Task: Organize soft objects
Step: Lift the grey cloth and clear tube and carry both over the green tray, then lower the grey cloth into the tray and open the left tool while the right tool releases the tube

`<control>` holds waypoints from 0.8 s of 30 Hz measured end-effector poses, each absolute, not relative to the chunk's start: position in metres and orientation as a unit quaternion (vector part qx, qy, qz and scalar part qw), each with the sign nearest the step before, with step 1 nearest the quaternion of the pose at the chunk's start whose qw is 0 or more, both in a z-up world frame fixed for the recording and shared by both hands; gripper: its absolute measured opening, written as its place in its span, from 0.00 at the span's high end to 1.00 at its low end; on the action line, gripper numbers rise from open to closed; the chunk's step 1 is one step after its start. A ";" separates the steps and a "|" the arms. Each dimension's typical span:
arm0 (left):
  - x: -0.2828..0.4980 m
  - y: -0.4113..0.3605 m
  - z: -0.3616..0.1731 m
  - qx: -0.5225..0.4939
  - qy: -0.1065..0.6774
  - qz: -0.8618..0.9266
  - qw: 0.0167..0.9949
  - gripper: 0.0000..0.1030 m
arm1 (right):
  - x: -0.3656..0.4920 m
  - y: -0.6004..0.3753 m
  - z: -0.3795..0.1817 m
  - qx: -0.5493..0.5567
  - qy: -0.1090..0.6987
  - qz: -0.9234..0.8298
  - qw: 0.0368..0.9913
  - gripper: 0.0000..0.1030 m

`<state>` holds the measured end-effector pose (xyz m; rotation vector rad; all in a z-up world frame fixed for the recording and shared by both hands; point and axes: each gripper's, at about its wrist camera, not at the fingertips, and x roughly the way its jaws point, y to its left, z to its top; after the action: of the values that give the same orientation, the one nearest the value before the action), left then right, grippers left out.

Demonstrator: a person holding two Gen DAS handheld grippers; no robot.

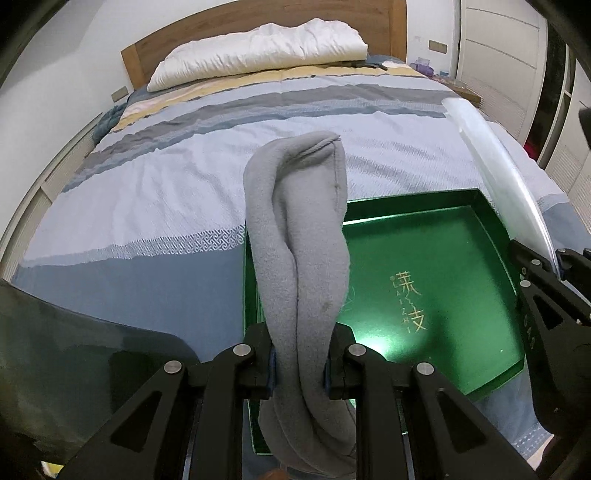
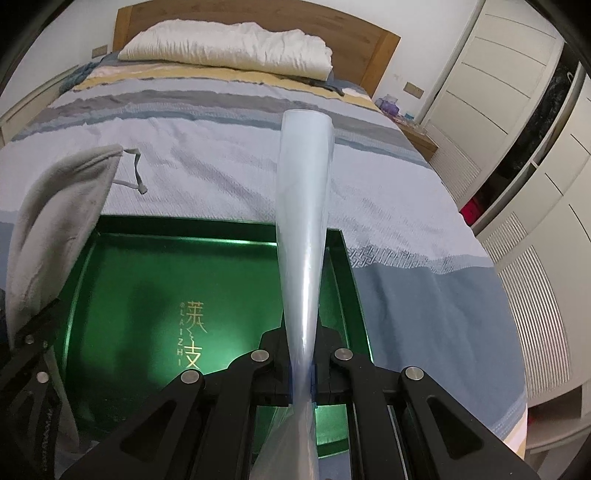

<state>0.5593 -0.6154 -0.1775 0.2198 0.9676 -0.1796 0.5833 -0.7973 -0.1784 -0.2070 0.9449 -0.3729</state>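
My left gripper (image 1: 299, 369) is shut on a grey fleece pouch (image 1: 299, 236), which stands up between the fingers above the left edge of a green box (image 1: 436, 258) with gold lettering on its floor. My right gripper (image 2: 303, 376) is shut on a clear plastic bag (image 2: 304, 206) that rises straight up over the right part of the green box (image 2: 147, 295). The grey pouch (image 2: 59, 221) with its drawstring and the left gripper's linkage show at the left in the right wrist view. The plastic bag (image 1: 491, 158) and the right gripper's linkage show at the right in the left wrist view.
The box lies open on a bed with a striped blue, grey and white cover (image 1: 166, 177). A white folded duvet (image 1: 258, 48) lies by the wooden headboard (image 2: 258, 18). A bedside table (image 2: 417, 136) and white wardrobes (image 2: 517, 110) stand to the right.
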 end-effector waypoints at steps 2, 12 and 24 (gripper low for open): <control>0.561 -0.615 -0.181 0.104 0.466 -0.083 0.874 0.85 | 0.586 -0.800 -0.184 -0.101 0.457 -0.178 0.866 0.95; 0.568 -0.616 -0.194 0.105 0.472 -0.072 0.872 0.85 | 0.616 -0.807 -0.215 -0.112 0.471 -0.187 0.855 0.95; 0.577 -0.613 -0.207 0.095 0.490 -0.061 0.865 0.83 | 0.629 -0.806 -0.231 -0.127 0.473 -0.183 0.853 0.94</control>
<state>0.5768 -0.6134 -0.2068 0.1988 1.0264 -0.1268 0.6286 -0.8056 -0.2311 -0.2680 0.9945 -0.3848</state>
